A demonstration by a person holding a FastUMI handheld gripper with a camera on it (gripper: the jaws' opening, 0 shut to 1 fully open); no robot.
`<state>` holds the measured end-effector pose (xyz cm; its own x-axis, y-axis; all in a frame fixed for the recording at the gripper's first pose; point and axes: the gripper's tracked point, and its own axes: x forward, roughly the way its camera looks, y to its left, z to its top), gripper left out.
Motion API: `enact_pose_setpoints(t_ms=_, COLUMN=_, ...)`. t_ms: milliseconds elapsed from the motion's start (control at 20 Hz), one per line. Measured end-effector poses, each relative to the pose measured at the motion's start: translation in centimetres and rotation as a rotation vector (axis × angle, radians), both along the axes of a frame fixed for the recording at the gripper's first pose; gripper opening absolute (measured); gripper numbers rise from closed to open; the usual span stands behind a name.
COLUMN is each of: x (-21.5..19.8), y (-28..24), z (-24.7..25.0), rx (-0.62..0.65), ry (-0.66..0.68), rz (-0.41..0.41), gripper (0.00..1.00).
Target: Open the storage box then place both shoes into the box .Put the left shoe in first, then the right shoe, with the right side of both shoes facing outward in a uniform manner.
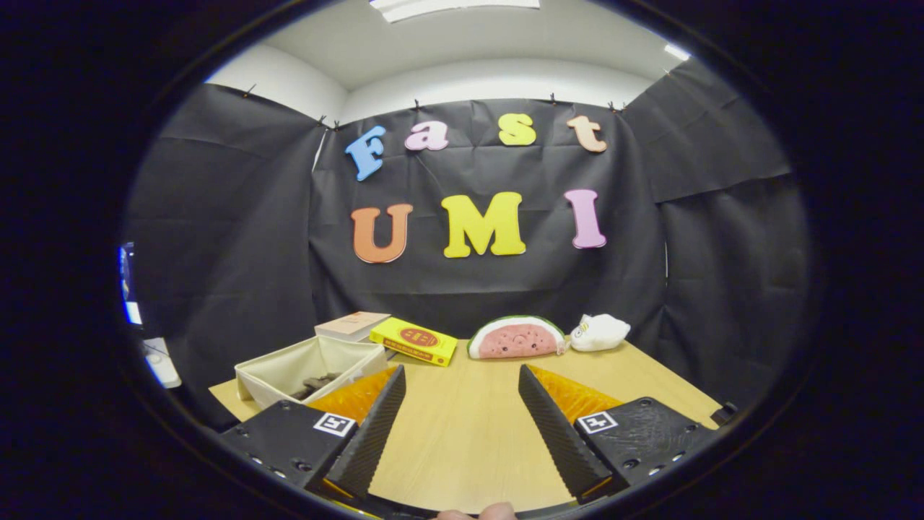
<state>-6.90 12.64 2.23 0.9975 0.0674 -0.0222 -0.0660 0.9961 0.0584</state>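
Note:
My gripper (pixel 462 379) stands open above the wooden table (pixel 462 440), its two black ribbed fingers (pixel 375 426) wide apart with nothing between them. A beige fabric storage box (pixel 307 368) sits just beyond the left finger, open at the top, with something dark lying inside it; I cannot tell what it is. The left finger hides the box's near right corner.
Along the back of the table lie a tan flat box (pixel 352 325), a yellow box (pixel 415 341), a watermelon-slice plush (pixel 516 338) and a white plush (pixel 599 332). Black cloth walls close the booth behind and on both sides. A fingertip (pixel 476 513) shows below the fingers.

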Motion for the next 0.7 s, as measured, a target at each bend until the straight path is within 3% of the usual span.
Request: enact_pose_setpoints(t_ms=700, x=0.2, y=2.8, z=-0.6, rx=-0.036, ry=0.002, rz=-0.002, gripper=0.95)
